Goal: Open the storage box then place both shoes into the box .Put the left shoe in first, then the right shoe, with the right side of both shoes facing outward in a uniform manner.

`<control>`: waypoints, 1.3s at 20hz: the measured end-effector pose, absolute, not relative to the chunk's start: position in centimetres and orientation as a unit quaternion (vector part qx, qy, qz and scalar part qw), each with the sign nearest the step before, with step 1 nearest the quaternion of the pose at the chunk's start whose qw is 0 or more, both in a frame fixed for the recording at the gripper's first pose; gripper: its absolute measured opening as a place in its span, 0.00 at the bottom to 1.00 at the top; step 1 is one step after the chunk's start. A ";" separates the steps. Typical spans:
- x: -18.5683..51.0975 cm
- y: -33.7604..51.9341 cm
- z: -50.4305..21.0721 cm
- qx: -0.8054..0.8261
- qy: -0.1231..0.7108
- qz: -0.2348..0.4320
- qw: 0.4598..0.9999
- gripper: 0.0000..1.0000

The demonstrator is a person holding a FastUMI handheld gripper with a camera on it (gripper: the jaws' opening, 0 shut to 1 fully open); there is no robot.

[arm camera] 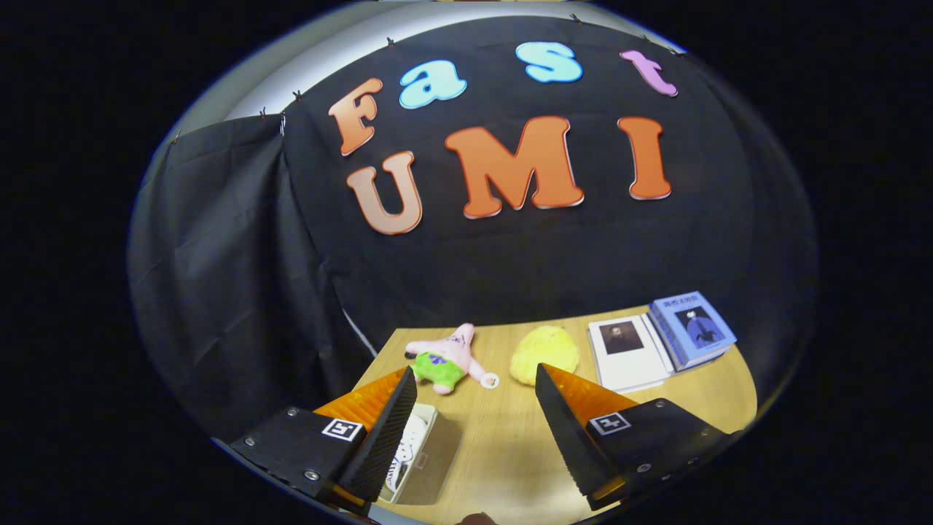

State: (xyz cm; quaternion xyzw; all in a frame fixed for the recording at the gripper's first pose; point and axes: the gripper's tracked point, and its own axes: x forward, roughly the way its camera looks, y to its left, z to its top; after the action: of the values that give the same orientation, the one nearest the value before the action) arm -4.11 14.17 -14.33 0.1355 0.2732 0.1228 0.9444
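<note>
The bench [510,437] carries everything. Largest on it is the storage box [430,459], a clear case lying just inside the left finger and partly hidden by it, its long axis running away from the camera. Something pale with dark markings shows through its wall, perhaps a shoe; whether the lid is up or down I cannot tell. The gripper [474,423] hangs above the bench with its jaws wide apart, gripping nothing, so the box sits low and left of their centre line. Beyond the box lie two books [660,343], a yellow plush [544,354] and a pink starfish toy [446,356].
</note>
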 end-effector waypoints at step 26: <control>-0.4 0.8 -2.4 0.046 0.052 0.070 0.995 0.98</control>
State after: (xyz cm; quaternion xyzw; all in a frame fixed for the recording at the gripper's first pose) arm -0.38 0.81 -2.41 0.0464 0.0522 0.0699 0.9951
